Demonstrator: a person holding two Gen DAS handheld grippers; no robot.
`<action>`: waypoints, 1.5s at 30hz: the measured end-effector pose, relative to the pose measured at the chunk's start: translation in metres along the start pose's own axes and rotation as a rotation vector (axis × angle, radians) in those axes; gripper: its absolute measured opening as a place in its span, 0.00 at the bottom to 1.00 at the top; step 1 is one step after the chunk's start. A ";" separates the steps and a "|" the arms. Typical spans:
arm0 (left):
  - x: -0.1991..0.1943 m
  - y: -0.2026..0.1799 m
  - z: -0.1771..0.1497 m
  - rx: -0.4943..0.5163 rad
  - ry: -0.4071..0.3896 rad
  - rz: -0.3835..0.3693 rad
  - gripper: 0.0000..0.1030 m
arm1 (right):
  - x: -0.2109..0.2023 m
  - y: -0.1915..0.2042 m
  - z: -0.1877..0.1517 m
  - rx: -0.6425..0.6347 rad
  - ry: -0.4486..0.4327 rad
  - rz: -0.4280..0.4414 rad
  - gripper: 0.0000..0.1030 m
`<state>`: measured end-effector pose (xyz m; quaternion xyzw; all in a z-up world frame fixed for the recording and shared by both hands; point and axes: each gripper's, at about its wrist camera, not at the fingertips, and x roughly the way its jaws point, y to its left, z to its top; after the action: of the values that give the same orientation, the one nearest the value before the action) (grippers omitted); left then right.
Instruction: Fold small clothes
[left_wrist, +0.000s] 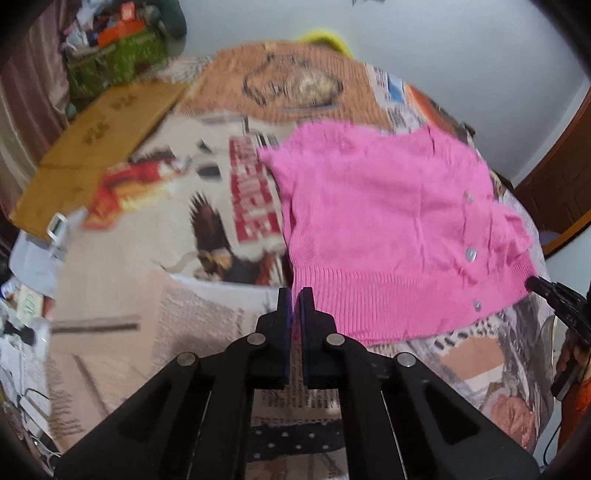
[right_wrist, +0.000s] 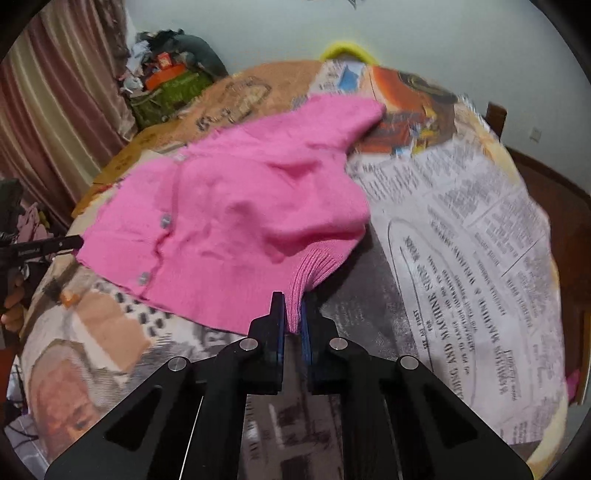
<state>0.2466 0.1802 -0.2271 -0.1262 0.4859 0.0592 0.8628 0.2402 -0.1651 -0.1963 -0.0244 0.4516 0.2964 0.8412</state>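
Observation:
A small pink knitted cardigan (left_wrist: 384, 236) with grey buttons lies on a newspaper-covered table. My left gripper (left_wrist: 294, 295) is shut on the ribbed hem at the cardigan's near left corner. My right gripper (right_wrist: 293, 299) is shut on a ribbed cuff or hem end of the cardigan (right_wrist: 236, 221) and holds it lifted off the table, so the cloth bulges up in front of it. The right gripper's tip shows at the right edge of the left wrist view (left_wrist: 535, 284); the left gripper's tip shows at the left edge of the right wrist view (right_wrist: 74, 242).
Newspaper sheets (right_wrist: 461, 236) cover the round table. A flattened cardboard box (left_wrist: 96, 144) lies at the far left. A green crate of clutter (left_wrist: 118, 62) stands behind it. A yellow object (right_wrist: 347, 50) peeks over the table's far edge. A wooden chair (right_wrist: 495, 114) stands at the right.

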 end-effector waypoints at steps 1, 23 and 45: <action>-0.006 0.001 0.005 -0.001 -0.016 -0.002 0.03 | -0.004 0.000 0.002 -0.005 -0.011 -0.003 0.07; -0.019 -0.018 0.145 0.006 -0.194 0.051 0.03 | -0.035 0.012 0.127 -0.083 -0.259 -0.049 0.07; 0.149 0.009 0.215 -0.038 -0.012 0.195 0.11 | 0.087 -0.039 0.185 0.000 -0.102 -0.164 0.14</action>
<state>0.4994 0.2449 -0.2490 -0.0943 0.4896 0.1531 0.8532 0.4344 -0.0988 -0.1630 -0.0463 0.4046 0.2274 0.8846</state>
